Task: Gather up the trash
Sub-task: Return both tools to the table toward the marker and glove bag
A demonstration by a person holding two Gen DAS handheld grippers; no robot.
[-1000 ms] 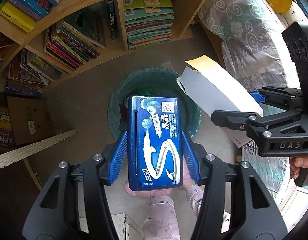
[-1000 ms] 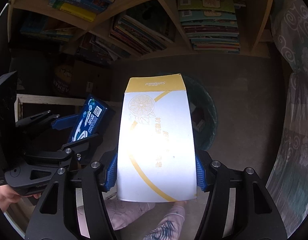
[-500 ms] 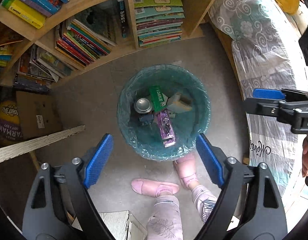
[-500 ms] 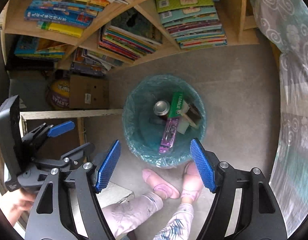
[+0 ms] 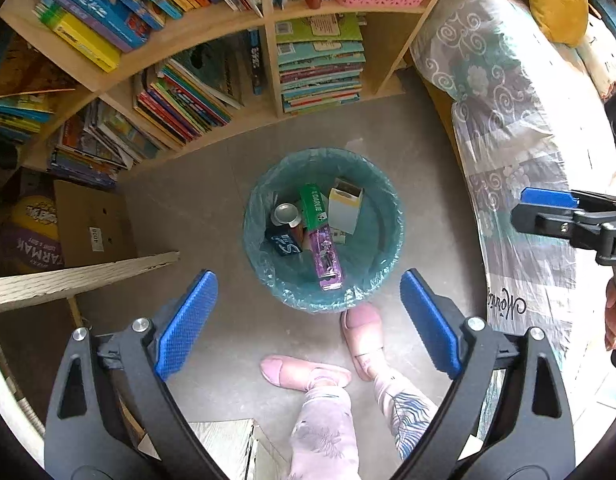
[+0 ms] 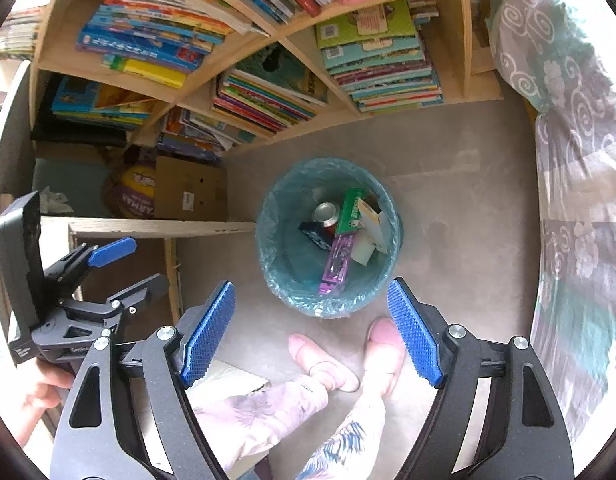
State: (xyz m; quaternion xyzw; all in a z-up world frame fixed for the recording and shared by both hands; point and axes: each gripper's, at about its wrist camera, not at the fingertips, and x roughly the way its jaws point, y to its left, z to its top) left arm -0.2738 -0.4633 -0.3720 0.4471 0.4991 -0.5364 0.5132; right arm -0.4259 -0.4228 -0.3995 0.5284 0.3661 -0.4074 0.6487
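Left wrist view: left claw (image 5: pixel 308 320) spread wide, empty, above the round bin with teal plastic liner (image 5: pixel 381 264) on the floor; white-and-yellow carton (image 5: pixel 345 210) and dark blue gum box (image 5: pixel 284 240) inside.

Right wrist view: right claw (image 6: pixel 311 330) likewise wide and empty, bin (image 6: pixel 280 264) below, just beyond the pads.

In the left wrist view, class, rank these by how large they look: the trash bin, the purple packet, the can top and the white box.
1. trash bin
2. purple packet and white box: look alike, unranked
3. can top
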